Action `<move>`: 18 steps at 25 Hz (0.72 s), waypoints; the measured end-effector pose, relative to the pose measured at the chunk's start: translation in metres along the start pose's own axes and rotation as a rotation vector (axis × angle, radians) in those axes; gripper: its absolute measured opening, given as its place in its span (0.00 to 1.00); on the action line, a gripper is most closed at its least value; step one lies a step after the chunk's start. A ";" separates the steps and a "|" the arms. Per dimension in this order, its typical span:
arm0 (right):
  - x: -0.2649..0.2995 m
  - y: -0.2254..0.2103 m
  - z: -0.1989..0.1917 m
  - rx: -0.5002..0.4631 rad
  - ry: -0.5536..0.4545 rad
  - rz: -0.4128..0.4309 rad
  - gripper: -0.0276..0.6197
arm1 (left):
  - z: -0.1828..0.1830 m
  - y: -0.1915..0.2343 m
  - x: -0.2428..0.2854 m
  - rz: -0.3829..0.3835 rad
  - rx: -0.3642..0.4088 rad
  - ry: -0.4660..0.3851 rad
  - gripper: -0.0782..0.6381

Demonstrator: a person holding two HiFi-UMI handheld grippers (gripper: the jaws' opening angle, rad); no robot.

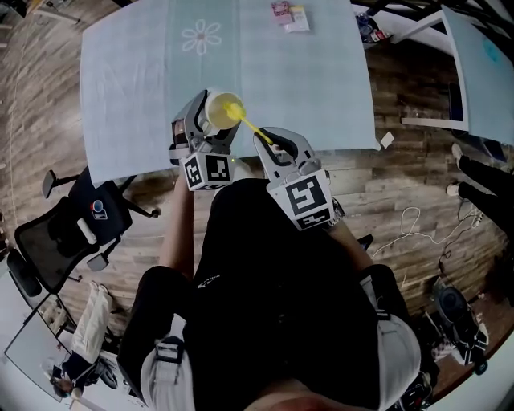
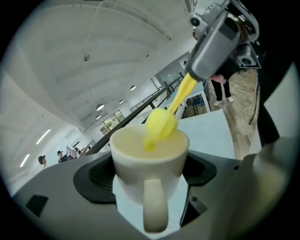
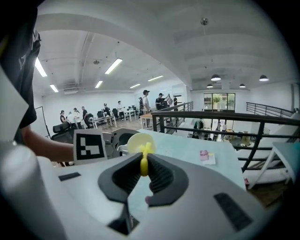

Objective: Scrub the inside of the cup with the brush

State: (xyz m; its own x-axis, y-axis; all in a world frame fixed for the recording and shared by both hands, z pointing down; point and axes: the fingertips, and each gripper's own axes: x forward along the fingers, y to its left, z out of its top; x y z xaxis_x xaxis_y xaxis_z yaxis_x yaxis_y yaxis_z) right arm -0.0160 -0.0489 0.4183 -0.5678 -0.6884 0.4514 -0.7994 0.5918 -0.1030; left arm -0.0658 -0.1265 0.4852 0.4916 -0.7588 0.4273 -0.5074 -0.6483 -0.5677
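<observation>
A cream cup (image 2: 149, 161) with its handle toward the camera sits between the dark pads of my left gripper (image 2: 147, 180), which is shut on it. In the head view the cup (image 1: 218, 110) is held above the table's near edge, mouth tilted toward my right gripper (image 1: 271, 147). That gripper is shut on the thin handle of a yellow brush (image 3: 144, 161). The brush head (image 2: 161, 124) rests at the cup's rim, its tip dipping inside. In the right gripper view the cup (image 3: 138, 143) shows just beyond the brush.
A pale blue table (image 1: 265, 76) with a flower print lies ahead; a small pink and white packet (image 1: 289, 14) sits at its far edge. An office chair (image 1: 72, 229) stands at the left on the wood floor. A railing (image 3: 220, 124) and distant people show in the background.
</observation>
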 end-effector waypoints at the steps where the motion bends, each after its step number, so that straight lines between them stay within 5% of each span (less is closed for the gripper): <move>1: 0.000 -0.002 -0.005 -0.008 0.018 0.004 0.10 | 0.005 -0.007 -0.001 -0.007 0.020 0.006 0.69; 10: -0.004 -0.008 -0.030 -0.117 0.158 0.104 0.10 | 0.029 -0.073 -0.005 -0.141 0.148 0.055 0.69; 18: -0.002 -0.030 -0.039 -0.104 0.197 0.107 0.10 | 0.038 -0.080 -0.004 -0.213 0.231 0.101 0.69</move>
State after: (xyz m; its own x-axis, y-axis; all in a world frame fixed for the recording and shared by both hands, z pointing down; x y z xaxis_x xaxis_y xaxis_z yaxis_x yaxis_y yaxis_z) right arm 0.0168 -0.0486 0.4550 -0.5906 -0.5301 0.6084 -0.7065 0.7039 -0.0725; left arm -0.0005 -0.0696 0.5024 0.4904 -0.6176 0.6148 -0.2209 -0.7706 -0.5979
